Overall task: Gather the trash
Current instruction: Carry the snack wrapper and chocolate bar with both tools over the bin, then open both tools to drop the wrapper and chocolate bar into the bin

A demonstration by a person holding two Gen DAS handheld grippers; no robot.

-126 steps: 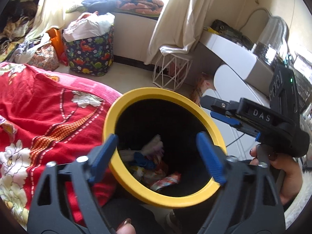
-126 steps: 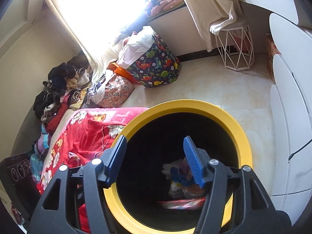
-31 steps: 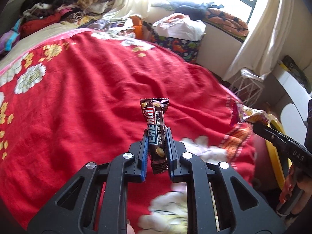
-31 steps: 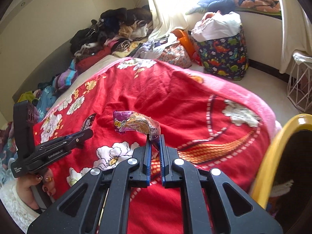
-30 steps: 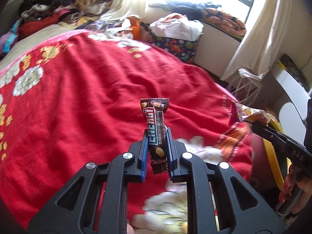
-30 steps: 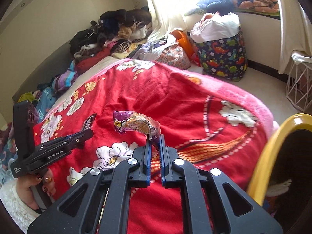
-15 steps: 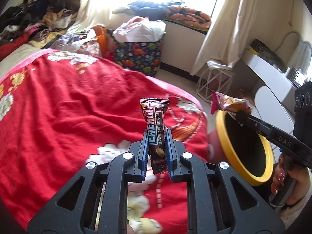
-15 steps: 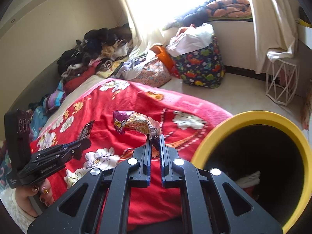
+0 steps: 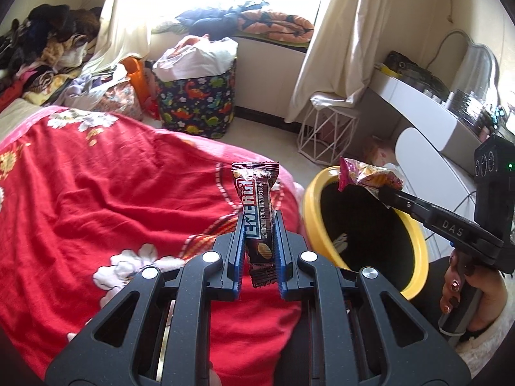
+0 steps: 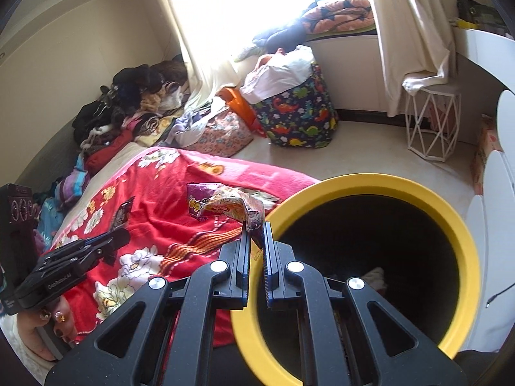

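My left gripper (image 9: 259, 225) is shut on a brown snack bar wrapper (image 9: 257, 206) that stands upright between the blue pads, above the red floral blanket (image 9: 112, 199). My right gripper (image 10: 256, 234) is shut on a crumpled purple and orange snack bag (image 10: 222, 204), held at the left rim of the yellow-rimmed black trash bin (image 10: 450, 222). In the left wrist view the right gripper (image 9: 384, 194) holds that bag (image 9: 370, 175) over the far rim of the bin (image 9: 309, 206). Some trash lies at the bin's bottom (image 10: 373, 276).
A dinosaur-print laundry bag (image 9: 196, 103) and a white wire stool (image 9: 325, 132) stand on the floor by the window. Clothes are piled at the far left (image 10: 135, 103). White rounded furniture (image 9: 428, 160) stands right of the bin.
Both grippers have swung right from over the bed toward the bin, each still holding its wrapper. The bin now fills more of the right wrist view.
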